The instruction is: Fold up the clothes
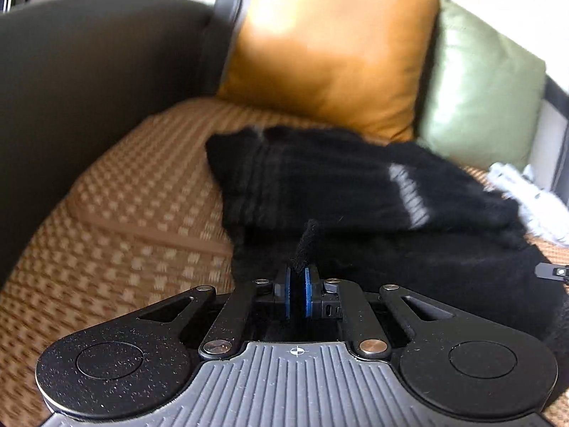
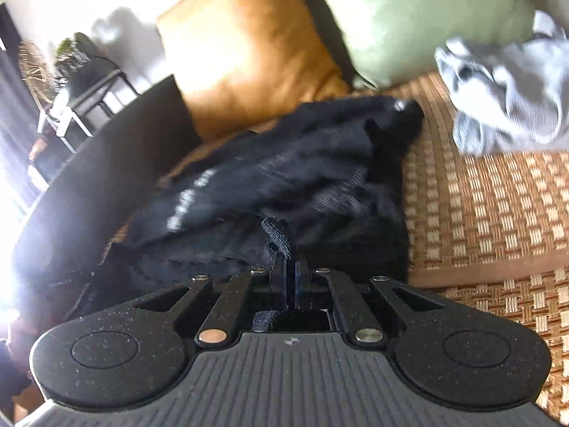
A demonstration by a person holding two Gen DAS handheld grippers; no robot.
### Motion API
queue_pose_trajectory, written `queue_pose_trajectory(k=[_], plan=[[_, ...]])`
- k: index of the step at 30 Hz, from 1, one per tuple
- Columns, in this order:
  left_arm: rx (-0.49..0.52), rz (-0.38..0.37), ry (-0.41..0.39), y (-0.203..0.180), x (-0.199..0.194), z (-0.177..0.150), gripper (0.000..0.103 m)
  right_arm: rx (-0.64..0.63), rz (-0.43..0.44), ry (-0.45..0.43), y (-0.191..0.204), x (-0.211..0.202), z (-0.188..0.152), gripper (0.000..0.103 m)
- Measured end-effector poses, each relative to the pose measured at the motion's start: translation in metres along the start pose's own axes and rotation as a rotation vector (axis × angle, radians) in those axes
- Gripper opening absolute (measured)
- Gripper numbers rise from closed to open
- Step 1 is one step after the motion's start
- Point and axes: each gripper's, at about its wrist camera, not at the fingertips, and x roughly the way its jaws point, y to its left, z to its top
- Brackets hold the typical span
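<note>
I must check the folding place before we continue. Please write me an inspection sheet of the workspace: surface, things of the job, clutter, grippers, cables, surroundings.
Surface: woven brown mat covering the sofa seat; a seam band crosses it.
Job's things: black garment lying rumpled on the mat, pale stripe on it; light grey garment crumpled further right, apart from the black one.
Clutter: nothing seen.
Grippers: left gripper shut on an edge of the black garment; right gripper shut on another edge of it.
Cables: nothing seen.
Surroundings: orange cushion and green cushion against the back; dark armrest; metal-frame table beyond it, blurred.
</note>
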Motion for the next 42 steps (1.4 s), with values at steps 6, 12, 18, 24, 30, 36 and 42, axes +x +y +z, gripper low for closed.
queue_pose_trajectory(k=[6, 12, 18, 24, 30, 36, 42], plan=[[0.065, 0.003, 0.032, -0.001, -0.004, 0.003, 0.074, -0.015, -0.029, 0.012, -0.006, 0.004, -0.009, 0.008], [0.046, 0.029, -0.051, 0.015, -0.066, 0.005, 0.079, -0.091, -0.1, -0.09, 0.018, -0.042, -0.011, 0.045], [0.104, 0.004, 0.014, 0.021, -0.113, -0.033, 0.079, -0.184, -0.03, -0.09, 0.044, -0.093, -0.042, 0.045], [0.012, -0.011, -0.009, 0.025, -0.137, -0.07, 0.079, -0.171, -0.013, -0.043, 0.046, -0.11, -0.079, 0.045], [0.036, -0.132, -0.071, -0.005, -0.133, -0.055, 0.079, -0.169, 0.042, -0.043, 0.063, -0.093, -0.077, 0.044], [0.182, -0.027, 0.026, -0.023, -0.086, -0.064, 0.065, -0.251, 0.018, -0.01, 0.079, -0.054, -0.077, 0.044], [0.08, -0.017, -0.002, 0.008, -0.097, -0.067, 0.068, -0.16, -0.075, 0.038, 0.032, -0.066, -0.079, 0.035]])
